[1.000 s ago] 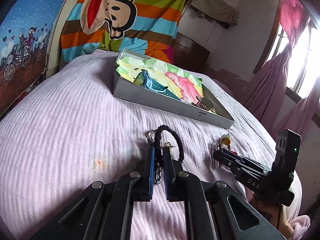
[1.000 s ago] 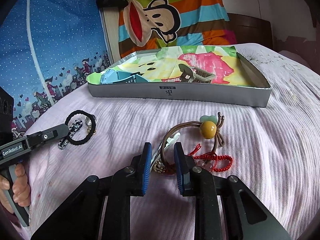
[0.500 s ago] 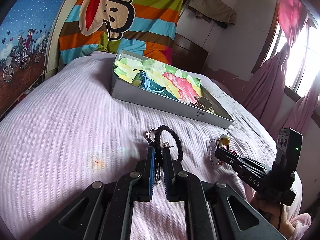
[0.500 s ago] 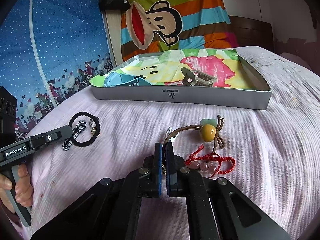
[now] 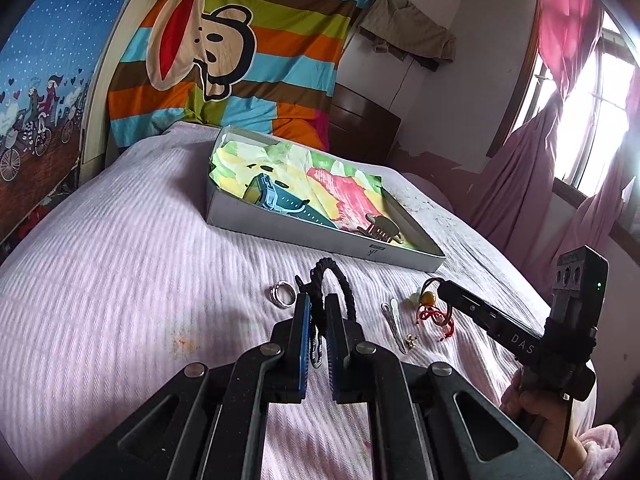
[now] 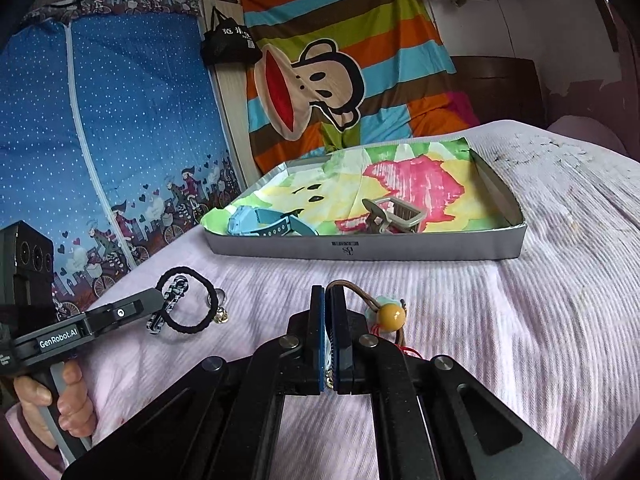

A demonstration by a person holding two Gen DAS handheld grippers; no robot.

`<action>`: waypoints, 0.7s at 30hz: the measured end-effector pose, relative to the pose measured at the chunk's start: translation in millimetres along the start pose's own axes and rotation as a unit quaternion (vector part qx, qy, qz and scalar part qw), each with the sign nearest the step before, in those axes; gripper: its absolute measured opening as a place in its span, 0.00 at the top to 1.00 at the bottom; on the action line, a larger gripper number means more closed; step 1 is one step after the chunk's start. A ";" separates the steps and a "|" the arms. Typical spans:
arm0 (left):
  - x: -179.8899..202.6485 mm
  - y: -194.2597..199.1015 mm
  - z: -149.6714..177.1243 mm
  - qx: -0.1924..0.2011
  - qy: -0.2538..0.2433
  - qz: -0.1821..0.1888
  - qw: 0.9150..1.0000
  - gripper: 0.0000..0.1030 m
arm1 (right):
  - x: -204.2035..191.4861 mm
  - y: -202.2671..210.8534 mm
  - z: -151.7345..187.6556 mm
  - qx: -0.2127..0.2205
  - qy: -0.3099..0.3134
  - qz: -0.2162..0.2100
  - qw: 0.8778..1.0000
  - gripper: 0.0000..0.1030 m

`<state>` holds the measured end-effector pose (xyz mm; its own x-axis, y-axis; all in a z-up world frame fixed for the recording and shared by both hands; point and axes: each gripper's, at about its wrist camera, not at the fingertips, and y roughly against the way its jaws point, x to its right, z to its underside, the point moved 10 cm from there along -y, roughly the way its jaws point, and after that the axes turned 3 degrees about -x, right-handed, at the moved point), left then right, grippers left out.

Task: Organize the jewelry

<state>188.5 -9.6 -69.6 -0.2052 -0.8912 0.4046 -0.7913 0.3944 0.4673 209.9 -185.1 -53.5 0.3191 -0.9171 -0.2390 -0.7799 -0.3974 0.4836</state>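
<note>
Tools (image 5: 317, 312) (image 6: 329, 300) clamping hair ties (image 5: 346, 284) (image 6: 356, 291), bedspread (image 5: 120, 280) open

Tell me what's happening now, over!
Left gripper shut on black hair tie. Right gripper shut on brown hair tie, yellow bead. Box ahead holds watch, claw clip. Path looks clear.

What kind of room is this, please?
Most likely a bedroom in a home: a bed covered with a ribbed pale pink bedspread, a striped cartoon-monkey blanket at its head, and pink curtains by a window.
</note>
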 end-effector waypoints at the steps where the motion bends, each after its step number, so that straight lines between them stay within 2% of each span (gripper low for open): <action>1: 0.4 0.4 -0.1 0.001 0.000 0.002 1.000 0.93 | -0.8 1.3 -1.6 0.003 -0.001 -0.003 1.000 0.97; 10: 2.6 -1.7 1.4 -0.003 -0.003 0.006 1.000 0.93 | -4.8 4.2 -3.5 0.007 -0.004 -0.013 1.000 0.97; 21: 3.8 -14.1 11.6 -0.044 -0.021 -0.016 0.999 0.93 | -1.3 -0.3 0.3 0.000 -0.007 -0.012 1.000 0.97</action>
<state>192.2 -21.1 -83.8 -0.2060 -0.9117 0.3555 -0.7443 0.3818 0.5479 209.6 -183.8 -53.7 0.3301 -0.9069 -0.2618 -0.7720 -0.4190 0.4779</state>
